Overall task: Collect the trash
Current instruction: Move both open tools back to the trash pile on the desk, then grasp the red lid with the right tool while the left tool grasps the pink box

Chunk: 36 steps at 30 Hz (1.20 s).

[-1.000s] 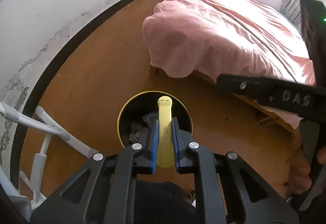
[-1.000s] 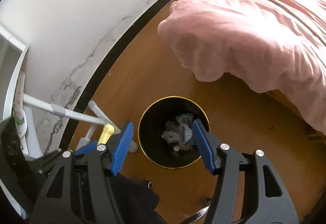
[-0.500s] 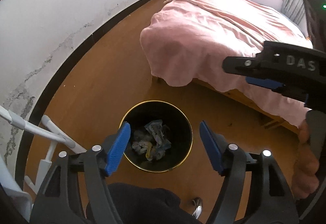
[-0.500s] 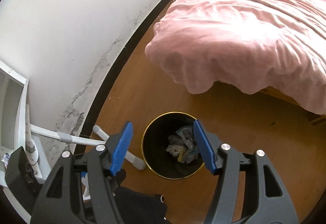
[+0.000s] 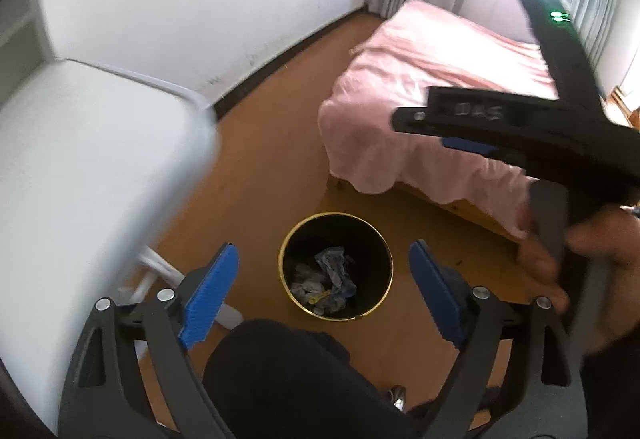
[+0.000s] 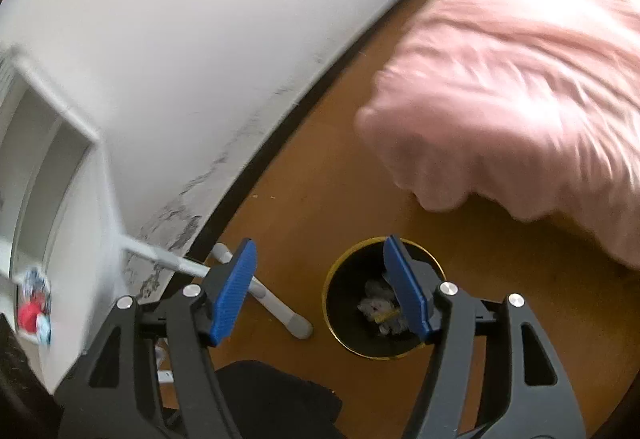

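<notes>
The crumpled paper and wrapper trash [image 5: 326, 281] lies at the bottom of the round black bin with the gold rim [image 5: 285, 247], a thin yellow piece among it. The bin stands on the brown wooden floor [image 5: 272, 159], near the corner of the bed under its pink cover [image 5: 420, 87].

My left tool [image 5: 324, 293] hangs above the bin with its blue-padded fingers [image 5: 210, 295] spread wide and nothing between them; the bin shows in the gap. My right tool [image 6: 320, 287] is also spread wide and holds nothing; its right pad [image 6: 406, 291] overlaps the bin's rim in that view. From the left wrist view I see the right tool's black body [image 5: 520, 135] off to the right, over the bed's edge, with my hand [image 5: 576, 259] gripping its handle.

A blurred white worktop [image 5: 88, 175] fills the left side, its white tube legs [image 6: 280, 303] standing on the floor beside the bin. Behind runs a white wall [image 6: 200, 39] with dark stains above a black skirting.
</notes>
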Tool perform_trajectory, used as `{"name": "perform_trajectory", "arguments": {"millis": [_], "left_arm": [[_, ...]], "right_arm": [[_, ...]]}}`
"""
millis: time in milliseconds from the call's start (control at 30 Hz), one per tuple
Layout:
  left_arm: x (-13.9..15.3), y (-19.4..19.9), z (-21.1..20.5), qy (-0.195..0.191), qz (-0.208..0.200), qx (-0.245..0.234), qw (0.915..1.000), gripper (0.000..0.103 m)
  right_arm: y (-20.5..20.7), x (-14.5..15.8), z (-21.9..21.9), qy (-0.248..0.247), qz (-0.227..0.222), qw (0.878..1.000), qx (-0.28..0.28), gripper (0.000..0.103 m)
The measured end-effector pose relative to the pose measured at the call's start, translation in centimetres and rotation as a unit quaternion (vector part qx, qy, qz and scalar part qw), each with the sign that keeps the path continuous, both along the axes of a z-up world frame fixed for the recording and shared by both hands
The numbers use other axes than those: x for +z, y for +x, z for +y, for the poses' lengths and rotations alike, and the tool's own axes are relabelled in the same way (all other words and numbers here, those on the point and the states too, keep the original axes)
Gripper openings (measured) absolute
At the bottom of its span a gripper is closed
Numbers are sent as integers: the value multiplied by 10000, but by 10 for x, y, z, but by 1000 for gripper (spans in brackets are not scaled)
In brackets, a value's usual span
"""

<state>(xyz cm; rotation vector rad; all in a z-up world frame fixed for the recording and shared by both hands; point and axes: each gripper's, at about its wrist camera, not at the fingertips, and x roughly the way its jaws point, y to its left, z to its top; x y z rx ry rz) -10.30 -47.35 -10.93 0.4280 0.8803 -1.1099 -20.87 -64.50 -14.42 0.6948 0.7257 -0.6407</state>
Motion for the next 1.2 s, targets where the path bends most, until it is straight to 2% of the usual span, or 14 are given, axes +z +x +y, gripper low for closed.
{"name": "perform_trajectory", "arguments": {"millis": [133, 267, 367, 433, 500, 600, 633, 733, 800, 867, 1067, 1200], "left_arm": [[43, 12, 58, -333, -327, 440, 9979, 89], [75, 39, 126, -570, -480, 971, 9925, 91], [85, 72, 190, -659, -466, 1627, 9834, 92], [84, 97, 233, -581, -504, 2143, 9737, 92], [79, 120, 275, -445, -573, 2706, 9600, 92], [64, 152, 344, -275, -483, 3558, 9329, 92], [57, 161, 373, -258, -400, 3890, 9200, 92], [44, 173, 420, -274, -200, 4477, 8935, 92], [40, 178, 442, -293, -92, 4622, 8862, 92], [39, 180, 455, -324, -119, 4702, 8819, 92], [38, 189, 464, -218, -208, 4633, 8857, 92], [40, 204, 459, -145, -291, 4514, 8917, 92]], "right_arm": [[34, 38, 48, -326, -274, 9969, 655, 65], [75, 75, 110, -580, -559, 9847, 1544, 67], [119, 92, 169, -737, -609, 9645, 2463, 67], [153, 96, 213, -707, -590, 9433, 3188, 67], [186, 96, 260, -783, -539, 9206, 3786, 67], [229, 90, 318, -816, -424, 8898, 4470, 67], [241, 88, 336, -837, -392, 8815, 4630, 67], [276, 83, 387, -892, -268, 8608, 5004, 67], [294, 78, 407, -987, -186, 8576, 5044, 75], [312, 74, 421, -1119, -168, 8616, 4948, 81], [346, 61, 440, -1024, -29, 8711, 4802, 81], [347, 62, 438, -1035, -75, 8740, 4748, 79]]}}
